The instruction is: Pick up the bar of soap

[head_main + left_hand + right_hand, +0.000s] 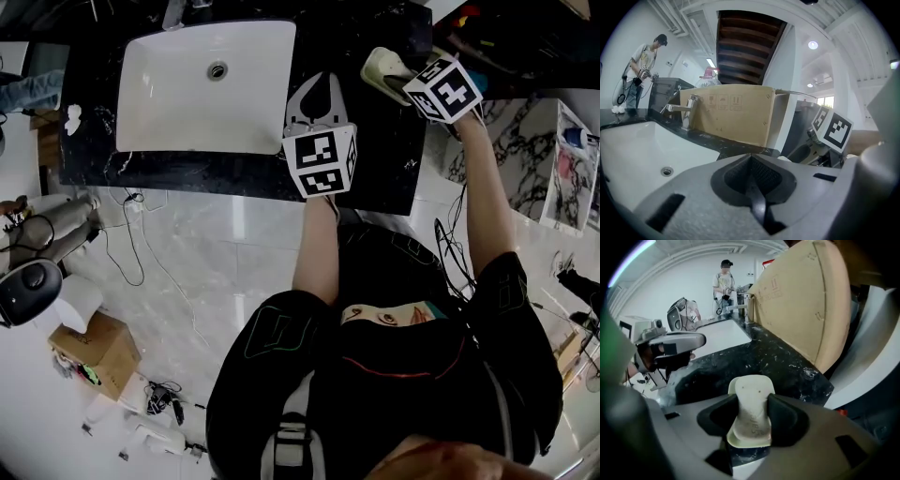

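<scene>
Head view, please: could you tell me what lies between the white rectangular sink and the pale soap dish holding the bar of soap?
The left gripper, jaws together, sits there over the black marble countertop; the head view shows this.

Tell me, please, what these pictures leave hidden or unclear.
Head view: the marker cube hides how the right gripper meets the bar of soap.
Right gripper view: soap lettering blurred; pads cover the sides of the soap dish.
Head view: top edge crops the faucet.
</scene>
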Available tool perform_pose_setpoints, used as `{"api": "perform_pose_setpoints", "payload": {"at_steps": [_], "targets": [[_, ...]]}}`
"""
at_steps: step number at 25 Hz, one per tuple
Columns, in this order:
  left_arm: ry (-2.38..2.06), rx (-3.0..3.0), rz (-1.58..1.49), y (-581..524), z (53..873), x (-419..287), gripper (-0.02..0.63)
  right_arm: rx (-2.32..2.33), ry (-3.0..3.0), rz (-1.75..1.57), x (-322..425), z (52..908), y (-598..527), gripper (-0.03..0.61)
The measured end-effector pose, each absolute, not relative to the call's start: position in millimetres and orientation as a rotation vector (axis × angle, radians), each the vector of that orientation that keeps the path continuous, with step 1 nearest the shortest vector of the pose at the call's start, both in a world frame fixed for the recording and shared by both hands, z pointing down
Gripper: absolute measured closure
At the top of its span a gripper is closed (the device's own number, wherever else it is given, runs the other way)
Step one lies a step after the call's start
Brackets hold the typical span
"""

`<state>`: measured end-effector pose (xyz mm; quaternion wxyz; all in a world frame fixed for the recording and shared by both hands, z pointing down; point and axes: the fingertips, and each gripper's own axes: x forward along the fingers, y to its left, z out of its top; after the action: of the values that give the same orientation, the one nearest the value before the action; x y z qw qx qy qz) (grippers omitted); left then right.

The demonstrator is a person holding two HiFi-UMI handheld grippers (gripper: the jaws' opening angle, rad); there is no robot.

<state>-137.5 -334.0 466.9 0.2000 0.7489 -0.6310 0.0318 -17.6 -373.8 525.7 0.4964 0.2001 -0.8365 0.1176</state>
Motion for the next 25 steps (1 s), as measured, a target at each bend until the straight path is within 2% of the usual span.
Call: {"api": "perform_pose_setpoints", "payload": {"at_steps": [12,25], "targets": [[-1.905,2.037,0.055,-313,440,-121,0.606,0.759,-2.398,0.405,5,448,-377,0.376],[-2.06,2.087,0.003,-288,380,-77,0.606,0.9,-2.677,0.279,54,353,-355,0.376]]}}
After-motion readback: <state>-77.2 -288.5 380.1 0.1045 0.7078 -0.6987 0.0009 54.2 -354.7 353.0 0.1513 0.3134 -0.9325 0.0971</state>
